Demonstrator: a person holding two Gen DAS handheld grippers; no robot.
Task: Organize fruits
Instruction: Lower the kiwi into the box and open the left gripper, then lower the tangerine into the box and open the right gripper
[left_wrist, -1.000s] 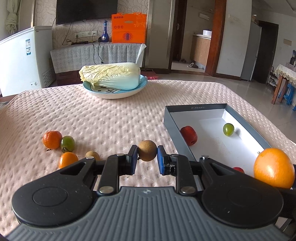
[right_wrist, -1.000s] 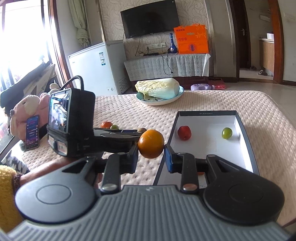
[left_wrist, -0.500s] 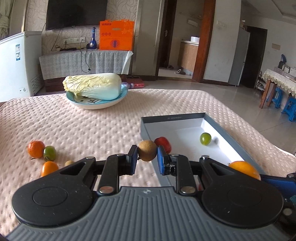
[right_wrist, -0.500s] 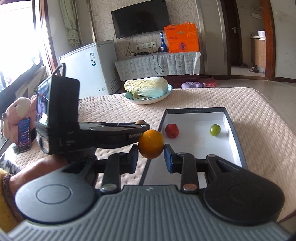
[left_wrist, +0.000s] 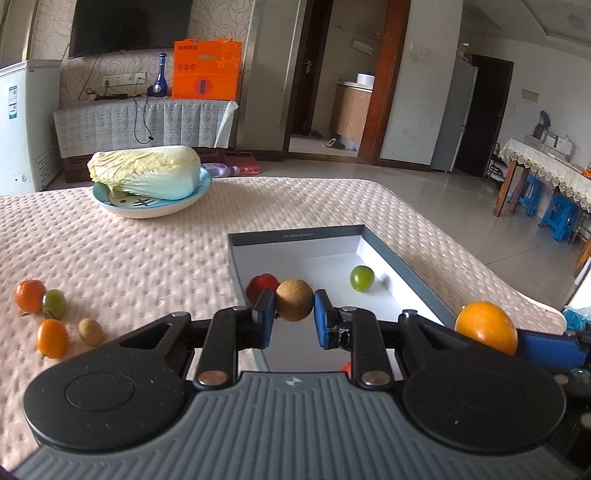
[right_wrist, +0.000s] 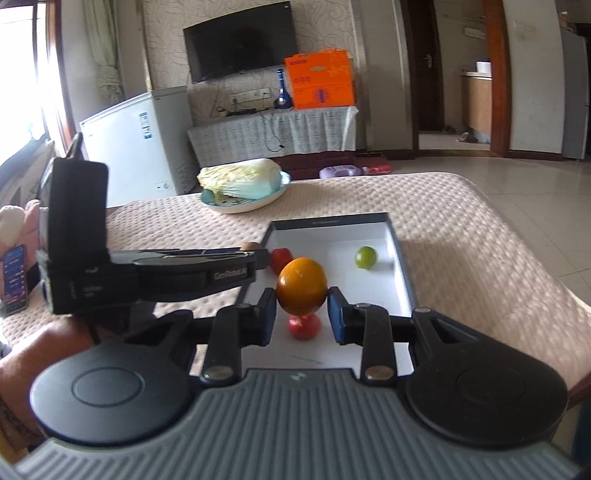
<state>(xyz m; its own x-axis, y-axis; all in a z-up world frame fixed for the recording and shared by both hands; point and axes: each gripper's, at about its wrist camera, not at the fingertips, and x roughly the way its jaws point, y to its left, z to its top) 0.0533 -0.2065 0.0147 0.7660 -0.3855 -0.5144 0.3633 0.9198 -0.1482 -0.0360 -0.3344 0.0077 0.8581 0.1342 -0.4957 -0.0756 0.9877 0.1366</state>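
Observation:
My left gripper (left_wrist: 294, 320) is shut on a small round brown fruit (left_wrist: 294, 300), held above the near left part of the grey box (left_wrist: 295, 235). My right gripper (right_wrist: 302, 311) is shut on an orange (right_wrist: 301, 286), also seen in the left wrist view (left_wrist: 485, 330), held over the box (right_wrist: 328, 221). In the box lie a red fruit (left_wrist: 260, 286), a green fruit (left_wrist: 361, 278) and another red fruit (right_wrist: 304, 326) under the orange. Several small fruits lie on the cloth at left: an orange one (left_wrist: 29, 295), a green one (left_wrist: 54, 303), another orange one (left_wrist: 52, 338) and a brown one (left_wrist: 90, 331).
A blue plate (left_wrist: 155, 209) with a cabbage (left_wrist: 146, 171) stands at the back of the pink textured cloth (left_wrist: 129, 251). The left gripper's body (right_wrist: 147, 275) reaches across the right wrist view. The table edge falls off to the right, with tiled floor beyond.
Both grippers have moved right and forward with their fruits, so both now sit over the box. The near red fruit has come into the right wrist view.

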